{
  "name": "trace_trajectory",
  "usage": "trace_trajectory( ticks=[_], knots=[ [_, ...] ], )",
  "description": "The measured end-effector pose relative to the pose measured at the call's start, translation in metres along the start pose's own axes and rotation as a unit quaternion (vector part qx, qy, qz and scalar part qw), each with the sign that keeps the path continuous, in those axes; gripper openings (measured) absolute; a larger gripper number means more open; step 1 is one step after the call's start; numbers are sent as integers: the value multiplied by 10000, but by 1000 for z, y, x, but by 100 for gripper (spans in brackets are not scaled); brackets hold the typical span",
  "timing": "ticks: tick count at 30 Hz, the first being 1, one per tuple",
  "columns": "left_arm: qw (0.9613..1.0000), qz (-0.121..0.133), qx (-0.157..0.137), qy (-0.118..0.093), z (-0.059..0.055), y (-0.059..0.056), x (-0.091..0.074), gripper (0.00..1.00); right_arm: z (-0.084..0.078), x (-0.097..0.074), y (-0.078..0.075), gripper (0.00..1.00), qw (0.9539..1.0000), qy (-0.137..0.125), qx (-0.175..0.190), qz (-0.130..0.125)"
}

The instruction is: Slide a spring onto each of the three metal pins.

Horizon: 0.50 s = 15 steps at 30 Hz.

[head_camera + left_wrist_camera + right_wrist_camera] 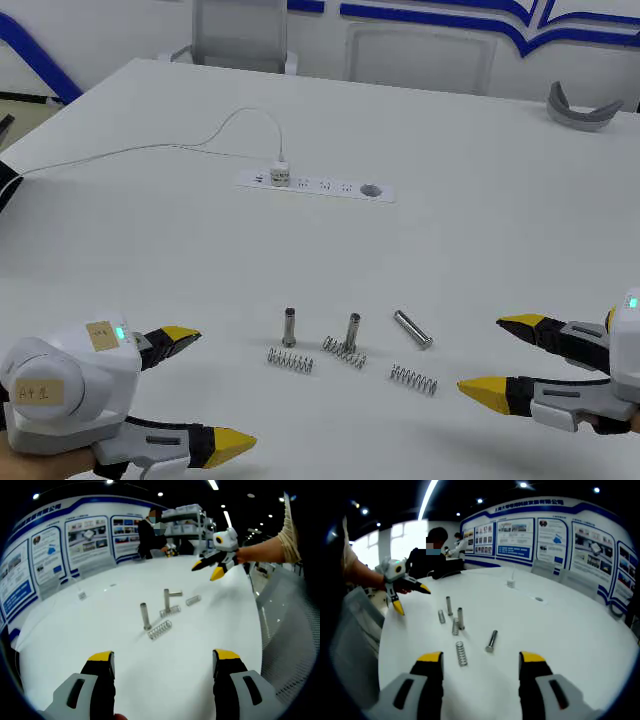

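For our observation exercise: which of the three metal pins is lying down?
The right pin, nearest the right gripper: it lies flat on the table, while the left pin and middle pin stand upright.

The middle pin [352, 331] stands upright, the middle spring [343, 351] lying at its foot. Left of it stands the left pin [289, 326], left spring [290, 360] just beside; right of it the right pin [412, 329] lies flat near the right spring [413, 379].
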<state>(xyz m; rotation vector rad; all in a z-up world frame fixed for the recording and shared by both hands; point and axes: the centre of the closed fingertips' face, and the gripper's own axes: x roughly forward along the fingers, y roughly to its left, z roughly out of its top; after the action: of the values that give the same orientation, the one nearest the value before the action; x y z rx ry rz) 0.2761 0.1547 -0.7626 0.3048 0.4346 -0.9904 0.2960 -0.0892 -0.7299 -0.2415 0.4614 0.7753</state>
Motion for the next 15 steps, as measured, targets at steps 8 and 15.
trace_trajectory(
  ticks=[8,15],
  knots=[
    [10000,-16,15,-11,1,-2,1,82,6,12,-10,56,9999,114,49,-89],
    [10000,-16,31,-35,3,-2,2,82,11,24,-18,49,9994,297,65,-185]
  ],
)
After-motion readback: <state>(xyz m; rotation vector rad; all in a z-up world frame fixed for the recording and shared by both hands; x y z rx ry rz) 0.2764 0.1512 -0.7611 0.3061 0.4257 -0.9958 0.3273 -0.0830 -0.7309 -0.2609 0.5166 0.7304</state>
